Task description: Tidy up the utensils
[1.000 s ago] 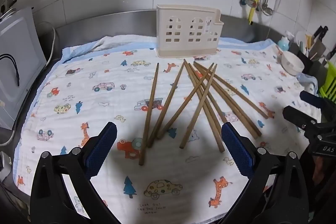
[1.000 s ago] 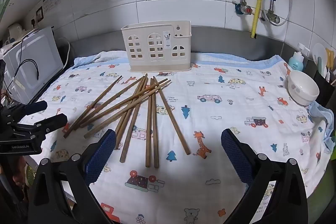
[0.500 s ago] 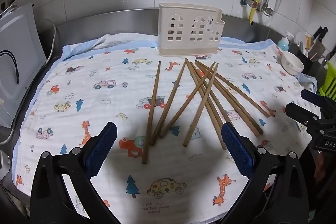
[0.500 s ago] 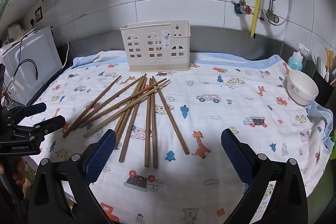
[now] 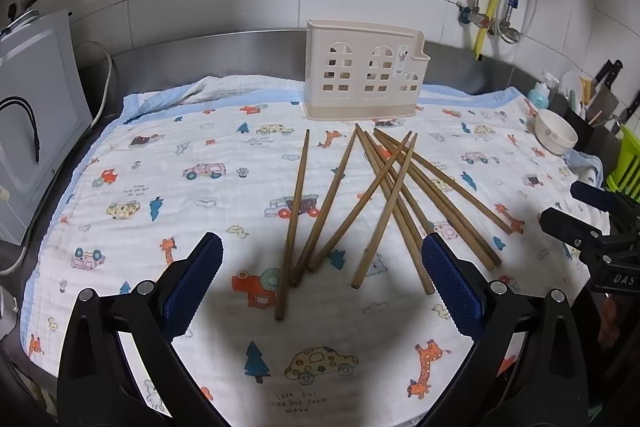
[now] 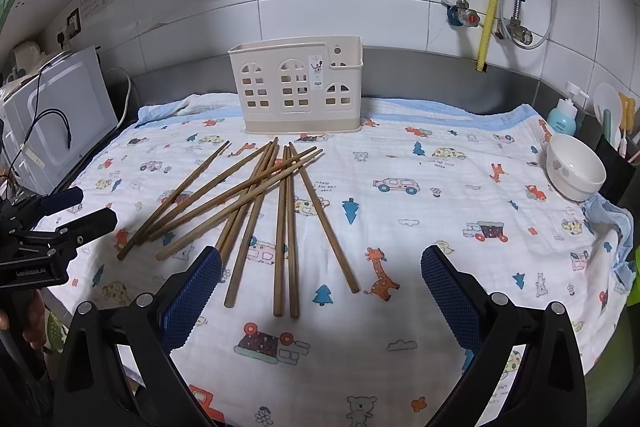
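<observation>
Several brown wooden chopsticks (image 5: 376, 195) lie in a loose crossed pile on the printed cloth, also in the right wrist view (image 6: 256, 203). A cream plastic utensil holder (image 5: 364, 71) with window cut-outs stands upright behind them, and shows in the right wrist view (image 6: 298, 87). My left gripper (image 5: 322, 287) is open and empty, just in front of the pile's near ends. My right gripper (image 6: 320, 291) is open and empty, near the right side of the pile. Each gripper shows in the other's view: the right one (image 5: 592, 227), the left one (image 6: 52, 227).
A white cartoon-print cloth (image 5: 160, 187) covers the steel counter. A white bowl (image 6: 576, 167) sits at the right edge, with a soap bottle (image 6: 562, 115) and a knife rack behind. A white appliance (image 5: 36, 123) stands at the left. Pipes run down the tiled wall.
Both grippers have drifted slightly; the holder and chopsticks sit a little lower in both views. Nothing was taken hold of or moved on the cloth.
</observation>
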The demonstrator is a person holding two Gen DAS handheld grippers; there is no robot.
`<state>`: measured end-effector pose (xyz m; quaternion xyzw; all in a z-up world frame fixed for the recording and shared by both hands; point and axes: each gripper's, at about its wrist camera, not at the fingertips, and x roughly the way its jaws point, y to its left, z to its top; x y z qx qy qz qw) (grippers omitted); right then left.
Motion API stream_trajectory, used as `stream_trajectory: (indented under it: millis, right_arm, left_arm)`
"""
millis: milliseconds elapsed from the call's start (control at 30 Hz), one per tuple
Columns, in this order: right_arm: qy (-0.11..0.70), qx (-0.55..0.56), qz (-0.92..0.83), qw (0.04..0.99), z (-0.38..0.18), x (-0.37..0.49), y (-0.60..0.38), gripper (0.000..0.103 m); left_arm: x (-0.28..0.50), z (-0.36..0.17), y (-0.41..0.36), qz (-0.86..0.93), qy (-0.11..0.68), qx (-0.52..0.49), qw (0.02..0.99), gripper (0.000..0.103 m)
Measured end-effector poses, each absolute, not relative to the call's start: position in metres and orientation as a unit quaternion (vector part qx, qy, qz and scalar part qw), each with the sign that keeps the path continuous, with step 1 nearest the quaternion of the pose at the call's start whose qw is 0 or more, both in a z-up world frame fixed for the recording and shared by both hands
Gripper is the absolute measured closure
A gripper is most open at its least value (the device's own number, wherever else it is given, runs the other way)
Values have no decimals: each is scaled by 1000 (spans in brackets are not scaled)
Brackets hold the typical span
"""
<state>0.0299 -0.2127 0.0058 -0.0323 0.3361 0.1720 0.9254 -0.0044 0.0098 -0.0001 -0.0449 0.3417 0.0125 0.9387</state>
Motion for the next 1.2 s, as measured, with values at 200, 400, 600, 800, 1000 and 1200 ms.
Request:
stream_trajectory:
  millis: [200,400,600,800,1000,1200]
  right_arm:
    - [336,-32,172,925,6,30,-212,6]
    - [336,-32,172,925,5,30,-212,6]
    - [336,-33,171,926,5,30,-211,6]
    - [338,-34,171,925,4,30,-210,6]
    - [339,-33,172,924,3,31,-209,6]
    - [341,-32,172,924,3,31,-209,6]
  left_arm:
    - [-4,-2,13,16,343,-48,938,5]
    - [-4,-4,13,18,344,-47,937,5]
    - [-4,-6,15,21,345,-50,937,5]
    - [-3,-7,18,20,348,-56,936,5]
    - [-1,-9,22,23,351,-59,934,6]
    - [0,-10,25,25,352,-61,934,6]
